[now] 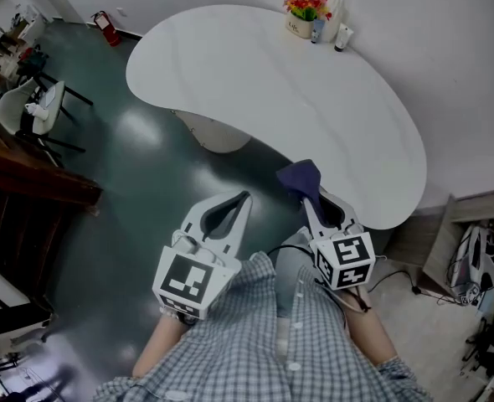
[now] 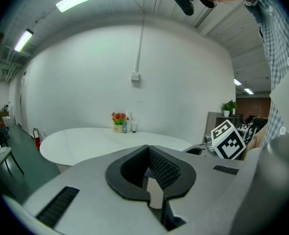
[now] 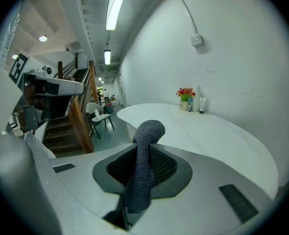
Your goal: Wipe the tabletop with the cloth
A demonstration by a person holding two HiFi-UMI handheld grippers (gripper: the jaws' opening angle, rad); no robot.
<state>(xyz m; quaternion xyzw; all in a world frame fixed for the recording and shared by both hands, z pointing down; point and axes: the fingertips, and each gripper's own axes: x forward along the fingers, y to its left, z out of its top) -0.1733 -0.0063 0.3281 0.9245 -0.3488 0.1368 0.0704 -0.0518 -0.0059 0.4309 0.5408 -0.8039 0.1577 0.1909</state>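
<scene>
A dark blue cloth (image 1: 300, 177) sticks up bunched from my right gripper (image 1: 307, 194), which is shut on it just short of the near edge of the white curved tabletop (image 1: 297, 99). In the right gripper view the cloth (image 3: 145, 153) stands between the pads and droops over their tips, with the tabletop (image 3: 208, 136) stretching beyond. My left gripper (image 1: 245, 197) hangs over the floor to the left of the table, shut with nothing in it; its tips meet in the left gripper view (image 2: 147, 148), with the tabletop (image 2: 95, 141) ahead.
A flower pot (image 1: 304, 11) and small bottles (image 1: 335, 25) stand at the table's far edge by the wall. The table's white pedestal (image 1: 218, 132) is below. Chairs (image 1: 29, 111) and wooden stairs (image 1: 29, 178) lie left; a cluttered shelf (image 1: 477, 258) right.
</scene>
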